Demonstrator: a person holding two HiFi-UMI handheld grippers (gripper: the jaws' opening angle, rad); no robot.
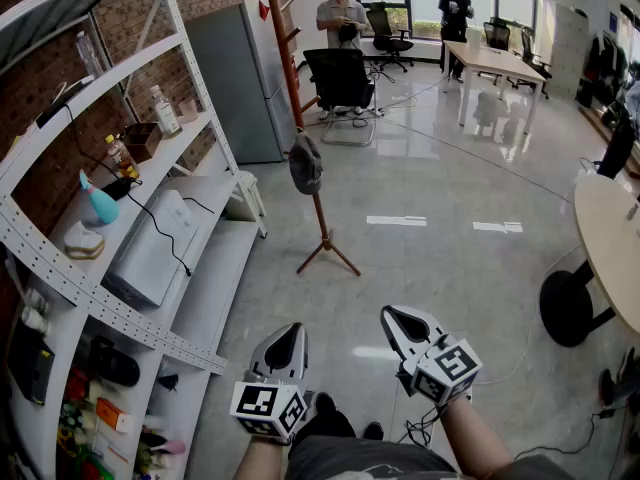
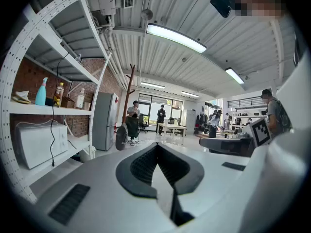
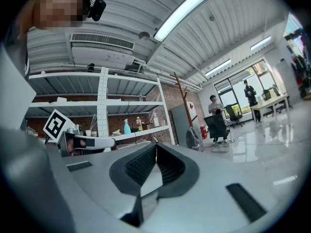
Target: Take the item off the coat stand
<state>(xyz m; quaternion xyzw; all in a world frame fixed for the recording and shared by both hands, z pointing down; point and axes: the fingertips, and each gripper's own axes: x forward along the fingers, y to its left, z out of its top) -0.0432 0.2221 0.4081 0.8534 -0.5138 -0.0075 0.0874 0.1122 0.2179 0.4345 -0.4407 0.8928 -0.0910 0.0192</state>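
Note:
A brown wooden coat stand (image 1: 296,88) rises from the glossy floor ahead of me, left of centre. A dark grey cap-like item (image 1: 305,165) hangs from it about halfway up. Both grippers are held low near my body, well short of the stand. My left gripper (image 1: 290,332) is shut with nothing in it, and so is my right gripper (image 1: 394,314). In the left gripper view the stand (image 2: 129,93) and the item (image 2: 121,136) are small and far off beyond the shut left gripper (image 2: 156,145). The right gripper view shows the item (image 3: 193,139) far past the shut right gripper (image 3: 156,144).
White metal shelving (image 1: 150,268) runs along the left with bottles, a blue spray bottle (image 1: 97,204) and a white appliance (image 1: 155,248). A grey fridge (image 1: 240,73) stands behind the coat stand. An office chair (image 1: 340,83), two people, desks and a round table (image 1: 605,243) lie farther off.

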